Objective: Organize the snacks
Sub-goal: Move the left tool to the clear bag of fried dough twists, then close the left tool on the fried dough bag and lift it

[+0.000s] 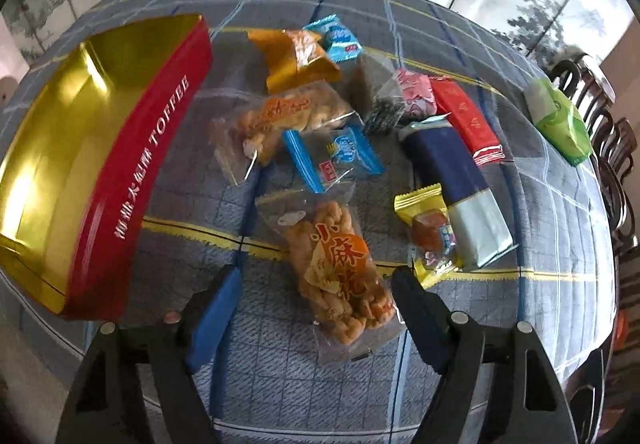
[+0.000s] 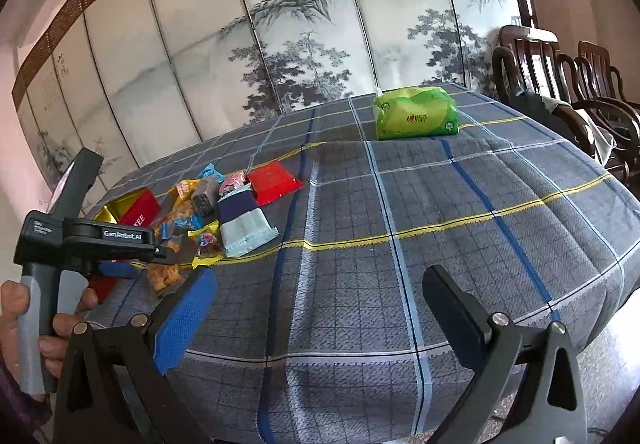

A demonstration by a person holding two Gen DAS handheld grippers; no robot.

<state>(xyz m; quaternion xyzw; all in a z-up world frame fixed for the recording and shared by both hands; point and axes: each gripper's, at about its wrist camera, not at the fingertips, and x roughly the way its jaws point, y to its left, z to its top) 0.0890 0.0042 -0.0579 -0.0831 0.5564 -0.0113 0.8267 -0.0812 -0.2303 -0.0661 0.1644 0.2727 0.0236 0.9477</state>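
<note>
left wrist view: left gripper angled steeply down at the near end of a clear packet of fried dough twists, jaws apart on either side of it, pads not seen pressing on the wrapper, so nothing gripped. packet flat on the plaid tablecloth, nearest of the loose snacks. further off, more scattered: a second dough twist packet, a blue cracker packet, an orange pouch, a red sachet, a navy and pale bar wrapper, a yellow wrapped sweet. to the left, a red toffee box lying open, gold inside, looking empty (far corner cut off by the rim). green tissue pack far right.

step judged in hand: reaching for the first pickup, the near dough twist packet. next move calls for closing gently on the crinkly wrapper without crushing the twists, then lifting and carrying left into the box.

right wrist view: right gripper over bare tablecloth on the right, fingers spread, nothing between them, well apart from the snack cluster at the left. a hand seen at the left on the other gripper's handle. idle by the look of it, free to steady the box if needed.
</note>
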